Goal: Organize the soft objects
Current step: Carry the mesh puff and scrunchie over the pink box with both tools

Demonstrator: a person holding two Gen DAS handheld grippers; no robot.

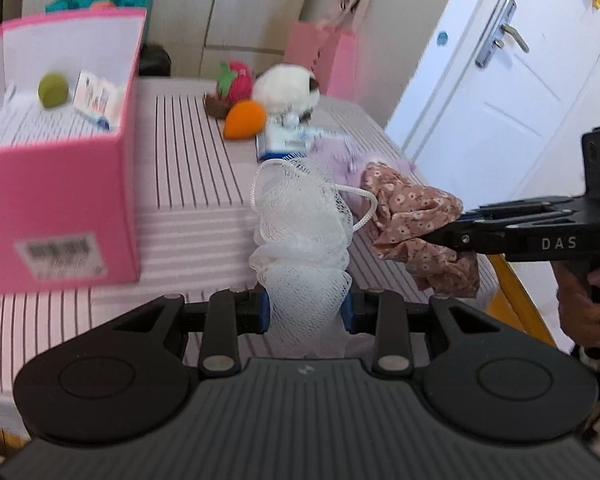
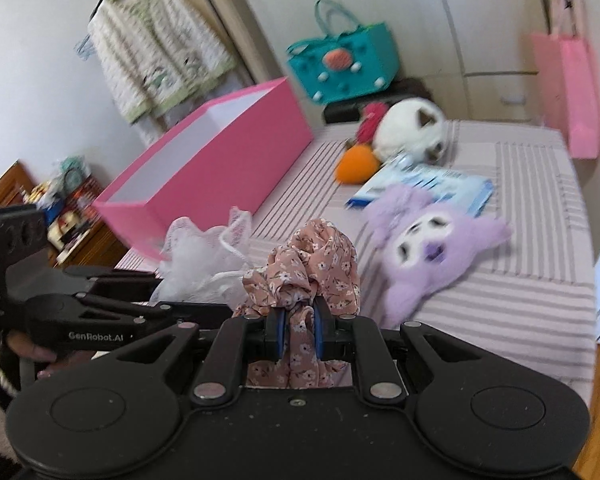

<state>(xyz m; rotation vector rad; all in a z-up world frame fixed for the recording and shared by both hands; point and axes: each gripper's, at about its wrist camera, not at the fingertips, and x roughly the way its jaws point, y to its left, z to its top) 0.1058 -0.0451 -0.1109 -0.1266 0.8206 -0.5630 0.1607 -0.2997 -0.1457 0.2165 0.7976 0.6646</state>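
Observation:
My left gripper is shut on a white mesh bath sponge and holds it above the striped bed. The sponge also shows in the right wrist view. My right gripper is shut on a pink floral fabric piece, which also shows in the left wrist view, just right of the sponge. A pink box stands on the bed to the left, open at the top. In it lie a green ball and a small packet.
On the bed lie a purple plush, a blue-white pack, an orange carrot plush, a white plush animal and a red strawberry plush. A teal bag and a pink bag stand behind. A white door is at right.

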